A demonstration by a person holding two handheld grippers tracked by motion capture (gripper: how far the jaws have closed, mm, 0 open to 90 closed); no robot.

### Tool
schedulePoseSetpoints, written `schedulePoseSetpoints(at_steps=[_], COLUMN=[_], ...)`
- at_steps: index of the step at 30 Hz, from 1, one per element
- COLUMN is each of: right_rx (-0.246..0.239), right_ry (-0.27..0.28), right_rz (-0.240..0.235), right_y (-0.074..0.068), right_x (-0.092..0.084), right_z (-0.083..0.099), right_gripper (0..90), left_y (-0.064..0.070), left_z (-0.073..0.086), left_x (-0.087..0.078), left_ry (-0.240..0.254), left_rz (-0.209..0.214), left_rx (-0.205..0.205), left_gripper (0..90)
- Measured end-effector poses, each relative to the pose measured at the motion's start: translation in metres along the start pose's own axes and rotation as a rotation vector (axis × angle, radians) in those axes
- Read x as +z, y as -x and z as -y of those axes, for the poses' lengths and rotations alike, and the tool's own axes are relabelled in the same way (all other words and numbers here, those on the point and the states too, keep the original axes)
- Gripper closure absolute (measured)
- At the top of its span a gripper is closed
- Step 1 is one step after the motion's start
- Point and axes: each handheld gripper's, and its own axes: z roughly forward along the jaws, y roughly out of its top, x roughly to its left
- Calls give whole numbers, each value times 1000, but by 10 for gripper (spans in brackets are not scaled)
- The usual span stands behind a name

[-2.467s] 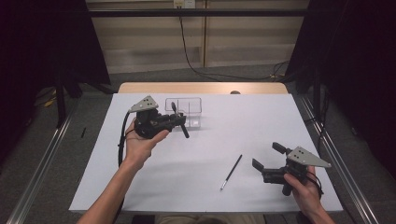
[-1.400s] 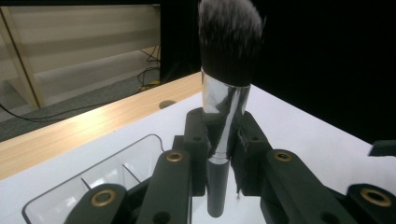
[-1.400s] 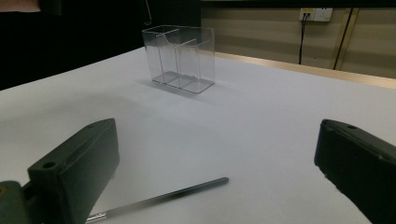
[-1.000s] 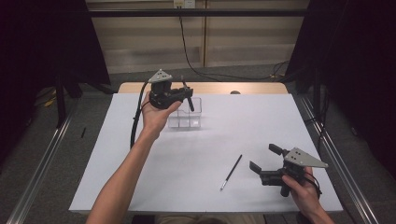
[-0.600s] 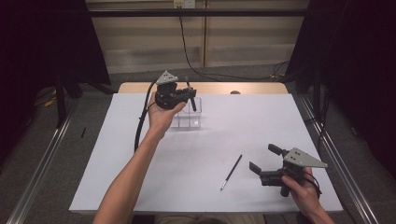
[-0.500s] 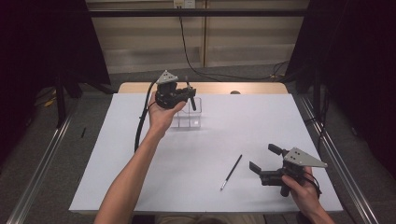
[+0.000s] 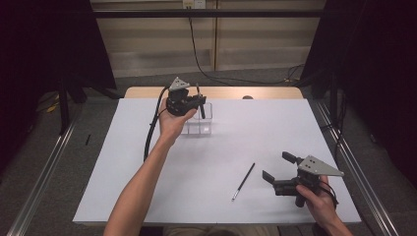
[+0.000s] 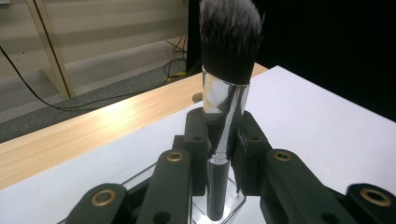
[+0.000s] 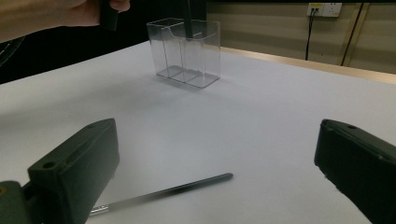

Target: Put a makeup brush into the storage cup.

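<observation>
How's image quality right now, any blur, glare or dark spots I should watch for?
Left gripper view: brush bristle tips soft and pale, ferrule throws glare, background right is black. Right gripper view: own claw blurred up close, pencil slightly soft, clear box sharp with faint edge reflections. High view: sheet evenly lit, soft shadows, both sides fall into darkness.

Black two-jaw grippers, bare forearms

Each gripper — left gripper [image 7: 199, 101], right gripper [image 7: 278, 167] — is matt black, topped by a grey three-cornered plate; brass-ringed pivot screws dot the jaw links, a black cable trails from the left one — no sleeves show.
</observation>
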Motion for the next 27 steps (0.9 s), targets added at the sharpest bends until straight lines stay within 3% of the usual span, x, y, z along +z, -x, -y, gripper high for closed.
schedulePoseSetpoints(at_steps=[27], right_rx=[-7], right_ry=[-11], right_rz=[1], right_y=[1], right_x=[1], right_z=[1], right_gripper=[0], left_y=[-1], left_z=[21], left_x=[12], left_ry=[-54], left_rz=[2], left_rx=[-11], left_gripper=[783])
